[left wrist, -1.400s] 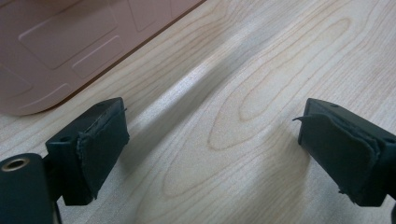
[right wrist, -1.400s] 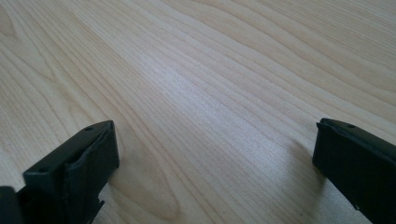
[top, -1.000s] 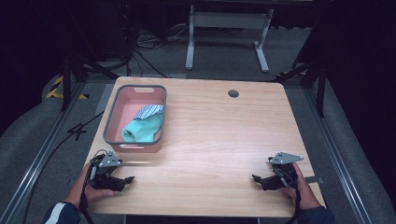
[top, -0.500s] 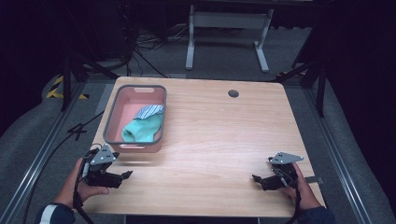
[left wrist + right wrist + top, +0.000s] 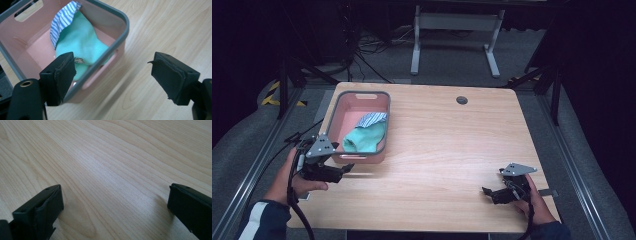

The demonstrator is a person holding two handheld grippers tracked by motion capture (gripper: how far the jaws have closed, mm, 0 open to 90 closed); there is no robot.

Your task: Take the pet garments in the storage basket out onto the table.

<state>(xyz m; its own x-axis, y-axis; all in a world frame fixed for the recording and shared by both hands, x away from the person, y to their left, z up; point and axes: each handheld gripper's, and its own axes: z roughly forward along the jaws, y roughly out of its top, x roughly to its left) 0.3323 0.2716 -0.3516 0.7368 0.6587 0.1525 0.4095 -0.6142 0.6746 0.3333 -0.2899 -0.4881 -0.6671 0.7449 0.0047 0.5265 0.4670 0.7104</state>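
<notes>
A pink bin with a grey rim (image 5: 333,116) (image 5: 123,18) stands at the table's left. In it lie a turquoise cloth (image 5: 364,139) (image 5: 82,43) and a blue-and-white striped cloth (image 5: 372,118) (image 5: 61,23). My left gripper (image 5: 346,170) (image 5: 113,75) hangs open above the table, just in front of the bin's near end, with nothing between its jaws. Low over the wood near the front right stands my right gripper (image 5: 486,191) (image 5: 113,205), also open and empty.
The wooden table (image 5: 452,145) has a round cable hole (image 5: 461,100) at the back. Cables trail off the left edge to the dark floor. A white metal stand (image 5: 454,22) is behind the table.
My left gripper has risen from the tabletop and shifted slightly towards the bin's near end. The right gripper has not moved.
</notes>
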